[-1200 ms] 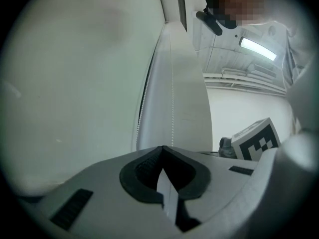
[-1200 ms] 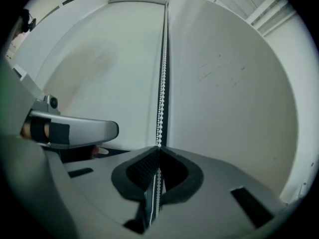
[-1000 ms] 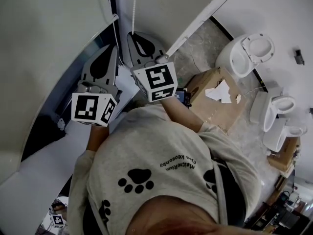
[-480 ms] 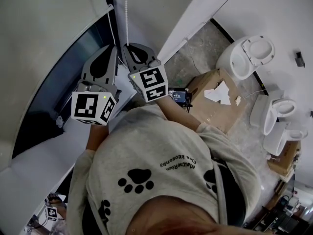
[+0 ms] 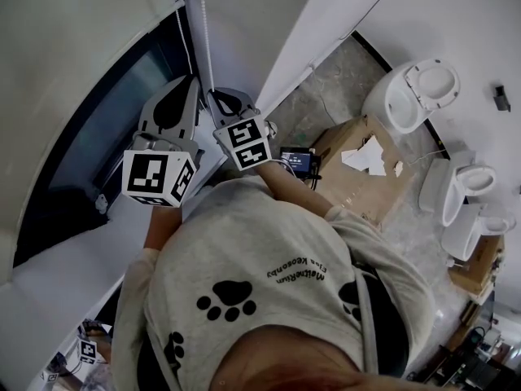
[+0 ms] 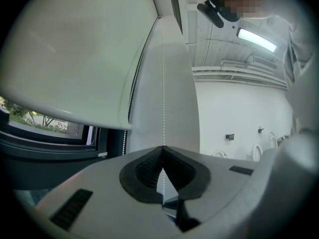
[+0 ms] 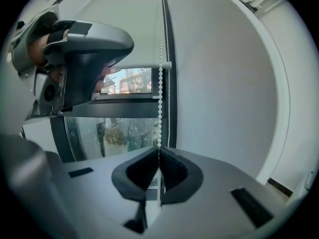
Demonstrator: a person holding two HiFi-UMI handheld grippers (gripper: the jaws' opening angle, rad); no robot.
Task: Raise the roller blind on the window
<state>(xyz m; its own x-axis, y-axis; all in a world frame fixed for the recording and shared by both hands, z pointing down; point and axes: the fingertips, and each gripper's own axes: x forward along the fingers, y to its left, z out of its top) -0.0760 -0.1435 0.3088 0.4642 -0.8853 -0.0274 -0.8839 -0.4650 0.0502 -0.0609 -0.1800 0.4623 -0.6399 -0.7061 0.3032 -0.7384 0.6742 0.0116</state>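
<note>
Lower now, the right claw (image 5: pixel 215 94) has come down the bead chain (image 5: pixel 202 31), and more glass (image 5: pixel 98 137) shows under the roller blind (image 5: pixel 73 39). Speckled grey floor (image 5: pixel 326 88) carries white toilets (image 5: pixel 411 92) and a cardboard box (image 5: pixel 358 173). Pale and plain, the blind covers the window's upper part, its bottom rail lying crosswise. Right claw and left claw (image 6: pixel 162 147) each pinch the vertical chain.

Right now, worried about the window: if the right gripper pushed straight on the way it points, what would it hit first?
Probably the window glass, just past the bead chain that the right gripper is shut on; depth is unclear.
</note>
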